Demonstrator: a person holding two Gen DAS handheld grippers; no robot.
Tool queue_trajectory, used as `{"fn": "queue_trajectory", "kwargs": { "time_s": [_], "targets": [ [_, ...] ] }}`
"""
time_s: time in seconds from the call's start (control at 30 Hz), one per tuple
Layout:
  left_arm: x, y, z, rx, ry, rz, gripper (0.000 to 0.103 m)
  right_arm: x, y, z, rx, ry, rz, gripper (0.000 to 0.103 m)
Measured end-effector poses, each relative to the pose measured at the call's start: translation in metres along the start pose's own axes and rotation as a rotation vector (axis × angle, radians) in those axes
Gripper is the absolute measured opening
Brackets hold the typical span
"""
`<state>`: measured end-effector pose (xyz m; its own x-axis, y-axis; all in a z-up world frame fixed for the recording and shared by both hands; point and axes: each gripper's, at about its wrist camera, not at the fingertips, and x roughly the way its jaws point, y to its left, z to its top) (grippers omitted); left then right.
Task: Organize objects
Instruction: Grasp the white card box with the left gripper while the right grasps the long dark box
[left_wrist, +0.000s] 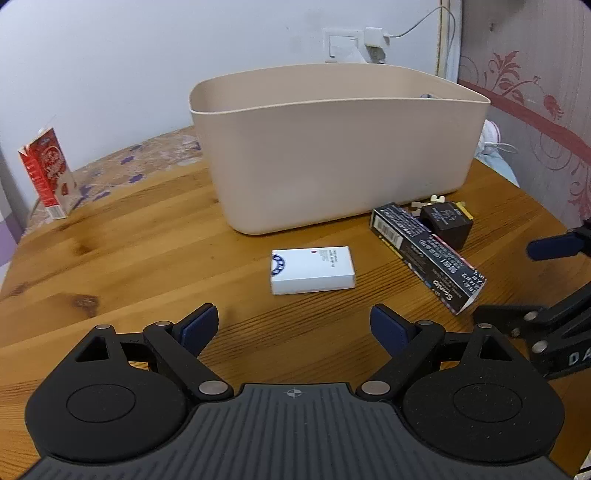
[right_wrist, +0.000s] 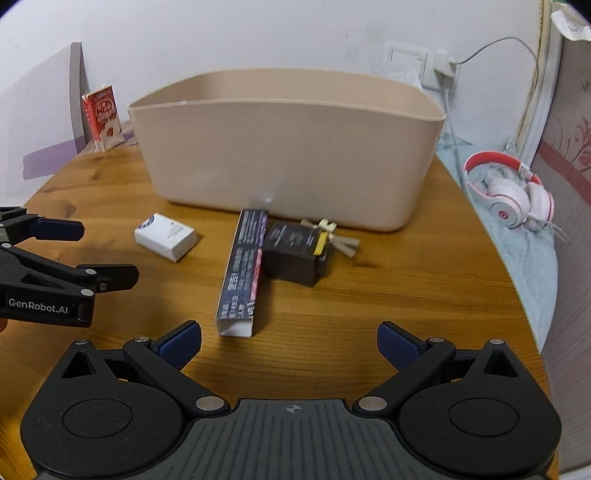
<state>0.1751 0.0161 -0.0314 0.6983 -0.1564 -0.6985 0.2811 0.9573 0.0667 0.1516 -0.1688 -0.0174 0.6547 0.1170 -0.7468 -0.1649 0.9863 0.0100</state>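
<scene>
Both grippers, left and right, hover wide open and empty over the wooden table; white box, long dark carton and black cube box lie just outside the beige bin, so grabbing the carton could knock the touching cube.

Bare wooden table lies ahead of my right gripper. Beige bin walls off the far side; long dark box, black box and white box crowd its front.
</scene>
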Motion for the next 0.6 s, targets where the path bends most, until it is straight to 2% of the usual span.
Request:
{"fn": "queue_trajectory", "kwargs": {
  "time_s": [0.33, 0.57, 0.6],
  "targets": [
    [0.020, 0.003, 0.005, -0.054, -0.019, -0.054, 0.091, 0.019, 0.004, 0.002, 0.000, 0.003, 0.038, 0.103],
    [0.037, 0.002, 0.012, -0.038, -0.032, -0.050, 0.090, 0.029, 0.012, 0.007, -0.039, -0.015, 0.022, 0.086],
    [0.039, 0.001, 0.013, -0.036, -0.031, -0.053, 0.084, 0.029, 0.013, 0.008, -0.043, -0.021, 0.023, 0.079]
  ]
}}
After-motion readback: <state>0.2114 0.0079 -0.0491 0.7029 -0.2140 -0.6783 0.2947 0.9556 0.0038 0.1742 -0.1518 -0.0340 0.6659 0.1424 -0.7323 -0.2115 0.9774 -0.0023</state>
